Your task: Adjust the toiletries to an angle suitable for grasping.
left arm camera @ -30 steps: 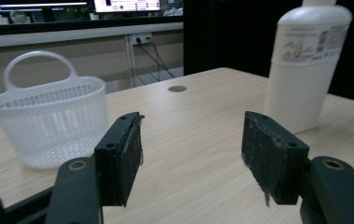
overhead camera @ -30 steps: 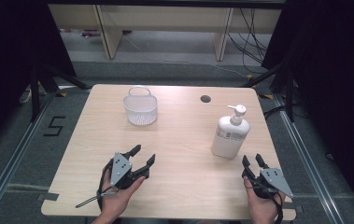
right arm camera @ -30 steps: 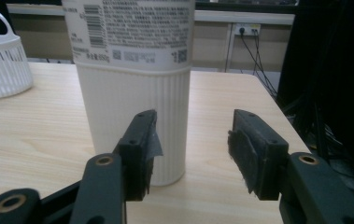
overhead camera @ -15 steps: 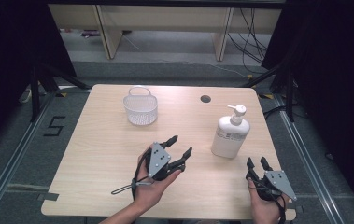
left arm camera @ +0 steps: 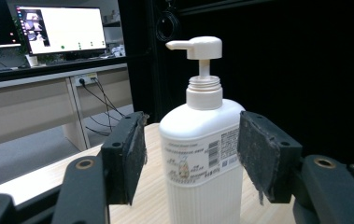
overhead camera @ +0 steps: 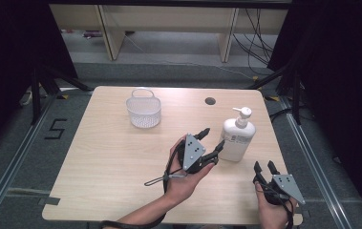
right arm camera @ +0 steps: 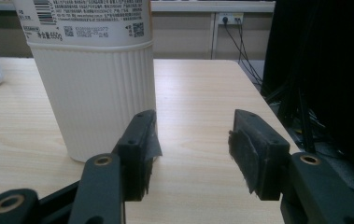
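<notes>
1. The left gripper (overhead camera: 210,143) is spread wide, its jaws flanking the white pump bottle (overhead camera: 236,135) without touching it.
2. The right gripper (overhead camera: 265,168) is also wide apart and empty, near the table's (overhead camera: 111,157) front right corner.
3. The bottle stands upright at the table's right side.

Soft, even light from above falls on the pale wooden table (overhead camera: 107,157), leaving faint shadows. Both sides of the high view sink into near-black. In the left gripper view, the bright computer screen (left arm camera: 65,28) at upper left glares, slightly blurred.
</notes>
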A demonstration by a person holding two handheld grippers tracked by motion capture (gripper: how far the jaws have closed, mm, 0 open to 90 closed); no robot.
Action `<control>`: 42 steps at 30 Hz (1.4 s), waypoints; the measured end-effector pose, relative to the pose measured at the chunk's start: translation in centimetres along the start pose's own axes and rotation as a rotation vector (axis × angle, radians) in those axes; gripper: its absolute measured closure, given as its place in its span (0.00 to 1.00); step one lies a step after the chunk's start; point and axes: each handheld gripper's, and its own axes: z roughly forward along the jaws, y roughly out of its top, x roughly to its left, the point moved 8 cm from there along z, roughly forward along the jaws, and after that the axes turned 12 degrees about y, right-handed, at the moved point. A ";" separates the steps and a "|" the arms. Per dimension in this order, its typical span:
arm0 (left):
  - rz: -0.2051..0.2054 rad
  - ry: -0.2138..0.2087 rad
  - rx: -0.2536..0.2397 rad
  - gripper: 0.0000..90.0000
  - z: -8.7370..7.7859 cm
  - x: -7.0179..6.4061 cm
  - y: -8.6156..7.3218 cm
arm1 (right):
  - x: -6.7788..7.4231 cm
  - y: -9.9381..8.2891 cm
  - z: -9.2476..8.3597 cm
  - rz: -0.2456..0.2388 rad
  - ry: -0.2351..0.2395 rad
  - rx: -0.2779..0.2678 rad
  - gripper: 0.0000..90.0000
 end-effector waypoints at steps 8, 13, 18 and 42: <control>0.005 -0.016 0.001 0.47 2.1 -2.0 0.2 | 0.1 -0.1 0.1 -0.004 0.006 -0.001 0.56; 0.002 -0.014 0.004 0.47 3.5 -2.7 0.5 | -0.1 -0.1 0.2 -0.014 0.007 0.000 0.55; 0.003 -0.005 0.000 0.48 4.3 -3.0 0.8 | 0.0 -0.2 0.1 0.010 0.014 0.009 0.55; -0.015 0.005 0.006 0.48 6.4 -4.2 1.8 | 0.0 -0.4 -0.5 0.020 0.008 0.013 0.53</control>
